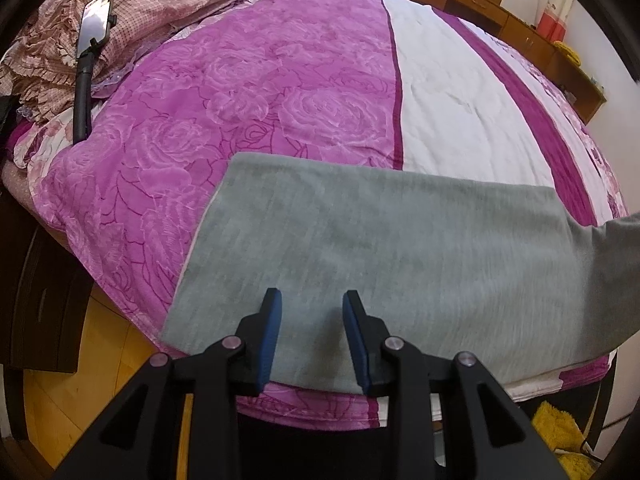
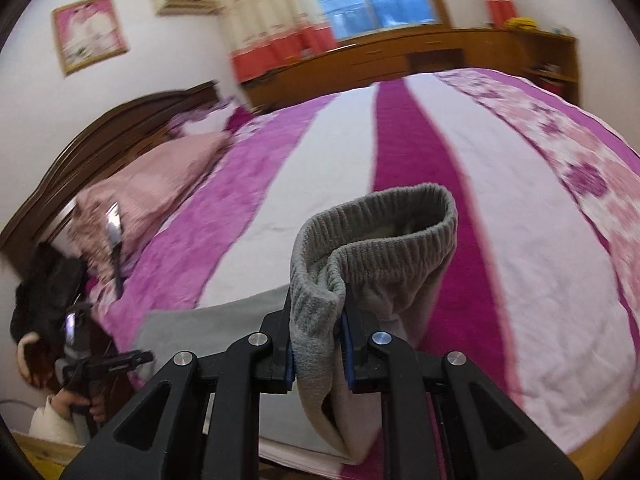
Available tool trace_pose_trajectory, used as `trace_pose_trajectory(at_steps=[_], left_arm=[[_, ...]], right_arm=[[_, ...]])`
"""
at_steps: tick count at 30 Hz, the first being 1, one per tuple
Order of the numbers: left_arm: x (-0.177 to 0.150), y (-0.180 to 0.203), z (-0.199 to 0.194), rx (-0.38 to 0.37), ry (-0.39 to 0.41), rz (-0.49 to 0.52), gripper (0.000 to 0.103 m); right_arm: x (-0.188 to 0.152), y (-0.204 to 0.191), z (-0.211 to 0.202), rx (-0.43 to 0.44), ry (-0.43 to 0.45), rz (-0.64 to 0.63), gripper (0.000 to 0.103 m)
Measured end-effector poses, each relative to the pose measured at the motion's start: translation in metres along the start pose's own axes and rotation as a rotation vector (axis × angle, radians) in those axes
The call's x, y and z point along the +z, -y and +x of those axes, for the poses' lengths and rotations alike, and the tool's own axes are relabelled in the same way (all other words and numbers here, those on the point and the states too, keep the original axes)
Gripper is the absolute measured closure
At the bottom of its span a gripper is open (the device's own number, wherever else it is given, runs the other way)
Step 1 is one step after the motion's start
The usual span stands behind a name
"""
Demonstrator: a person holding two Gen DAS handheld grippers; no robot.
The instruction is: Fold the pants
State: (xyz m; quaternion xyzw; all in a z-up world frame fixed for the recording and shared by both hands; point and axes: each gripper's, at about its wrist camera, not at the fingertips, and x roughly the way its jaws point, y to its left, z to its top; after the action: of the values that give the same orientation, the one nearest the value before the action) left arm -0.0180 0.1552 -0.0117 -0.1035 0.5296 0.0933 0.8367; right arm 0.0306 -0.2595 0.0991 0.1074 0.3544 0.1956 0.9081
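Grey pants (image 1: 380,256) lie flat along the near edge of the bed. My left gripper (image 1: 312,300) is open and hovers just over their left part, holding nothing. My right gripper (image 2: 316,312) is shut on the ribbed waistband (image 2: 384,236) of the pants and holds it lifted above the bed. The waistband stands up in a loop in front of the camera. The rest of the pants (image 2: 208,332) trails down to the left. The lifted end also shows at the right edge of the left wrist view (image 1: 616,264).
The bed has a purple rose blanket (image 1: 240,92) with white and magenta stripes (image 2: 408,152). Pink pillows (image 1: 160,4) lie at the head. A phone on a stick (image 1: 96,20) stands at the left. The left gripper shows in the right wrist view (image 2: 100,364). Wooden cabinets (image 2: 400,56) line the far wall.
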Motion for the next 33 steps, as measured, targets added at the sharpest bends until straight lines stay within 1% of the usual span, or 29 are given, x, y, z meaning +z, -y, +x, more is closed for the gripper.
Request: trace_pose_trajectory(at_steps=[1,8,10,15,22,27,33], left_arm=[[0.0,-0.001,-0.001,0.0,0.001,-0.001,0.07],[0.002,-0.013,-0.007,0.001,0.016,-0.02,0.07],[0.002,-0.017,-0.008,0.003,0.019,-0.026,0.07],[0.0,-0.028,-0.009,0.006,0.019,-0.044,0.07],[0.0,-0.044,-0.011,0.005,0.034,-0.063,0.07],[0.001,-0.057,-0.008,0.006,0.032,-0.081,0.07],[-0.002,-0.074,-0.007,0.008,0.037,-0.113,0.07]], right_arm=[[0.002,-0.012,0.005,0.024,-0.01,-0.024,0.093],[0.006,-0.072,0.033,0.116,-0.072,-0.142,0.093],[0.005,-0.092,0.044,0.154,-0.096,-0.165,0.093],[-0.002,-0.135,0.073,0.204,-0.148,-0.231,0.093],[-0.019,-0.194,0.125,0.252,-0.232,-0.304,0.093],[-0.037,-0.229,0.152,0.29,-0.29,-0.347,0.093],[-0.062,-0.263,0.181,0.31,-0.353,-0.409,0.093]])
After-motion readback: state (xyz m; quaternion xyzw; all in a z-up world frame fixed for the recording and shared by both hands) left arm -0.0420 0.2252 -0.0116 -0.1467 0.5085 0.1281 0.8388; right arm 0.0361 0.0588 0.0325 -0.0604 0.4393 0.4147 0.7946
